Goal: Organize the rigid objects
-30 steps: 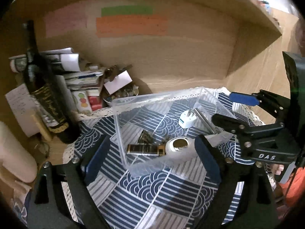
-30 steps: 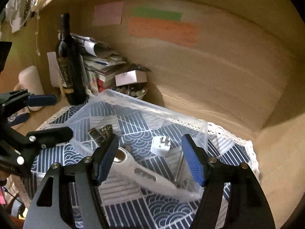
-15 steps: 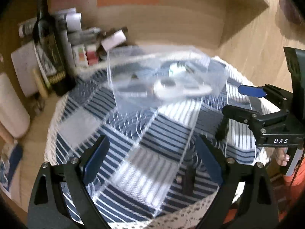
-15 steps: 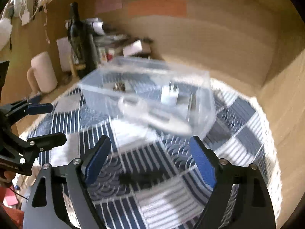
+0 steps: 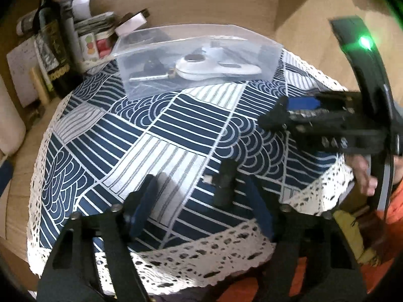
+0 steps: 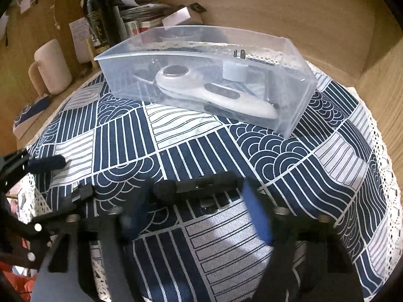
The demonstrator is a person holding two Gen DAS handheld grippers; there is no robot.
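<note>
A clear plastic box (image 5: 267,58) (image 6: 297,105) stands at the far side of a round table with a blue patterned cloth (image 5: 176,130) (image 6: 201,156). Inside lie a white oval tool (image 5: 209,66) (image 6: 214,93), a white plug adapter (image 6: 234,70) and small metal parts (image 5: 151,76). A black elongated object (image 5: 225,186) (image 6: 199,186) lies on the cloth near the front edge. My left gripper (image 5: 204,211) is open, just before it. My right gripper (image 6: 196,216) is open, with the black object just past its tips.
A dark wine bottle (image 5: 50,47) (image 6: 97,17), stacked papers and small boxes (image 5: 93,32) stand behind the box at the left. A beige mug (image 6: 51,68) stands left of the table. Wooden walls (image 6: 277,7) surround the table.
Both grippers have pulled back from the clear box toward the table's front edge. The black object on the cloth has come into view near their tips.
</note>
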